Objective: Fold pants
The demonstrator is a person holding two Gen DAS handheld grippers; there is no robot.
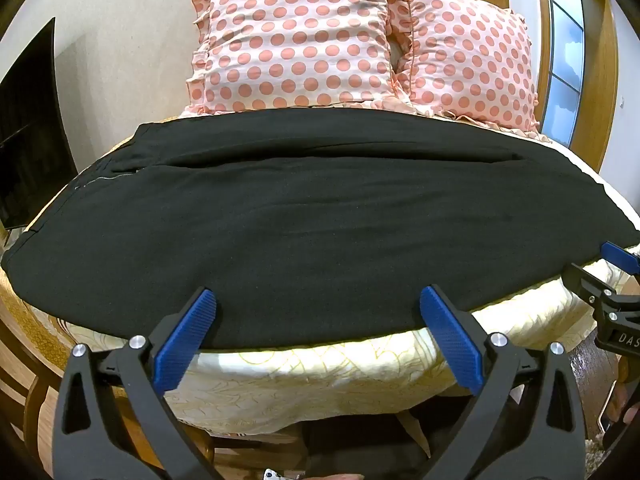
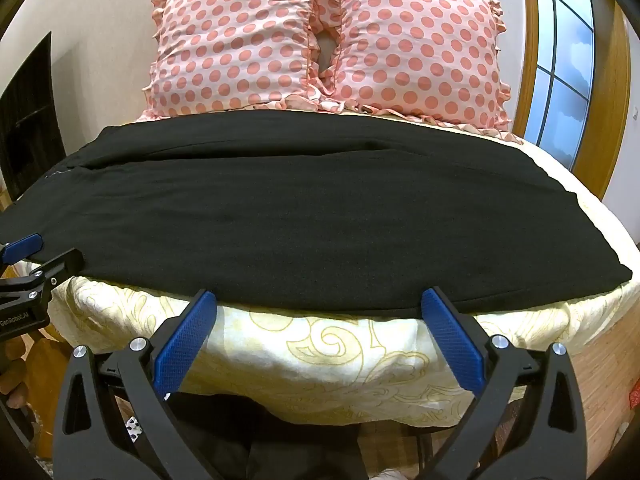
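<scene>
Black pants lie flat across a cream-patterned bed; two polka-dot pillows stand far, window right. Left gripper and right gripper gape wide, empty, at the near edge. Only the right view shows the pants' right end.

Both wrist cameras looked forward from the foot of the bed, low and close to its near edge, facing the polka-dot pillows at the head. The left view sat further left, the right further right. They shared the black pants spread across the bed, and each caught the other gripper at its edge.
</scene>
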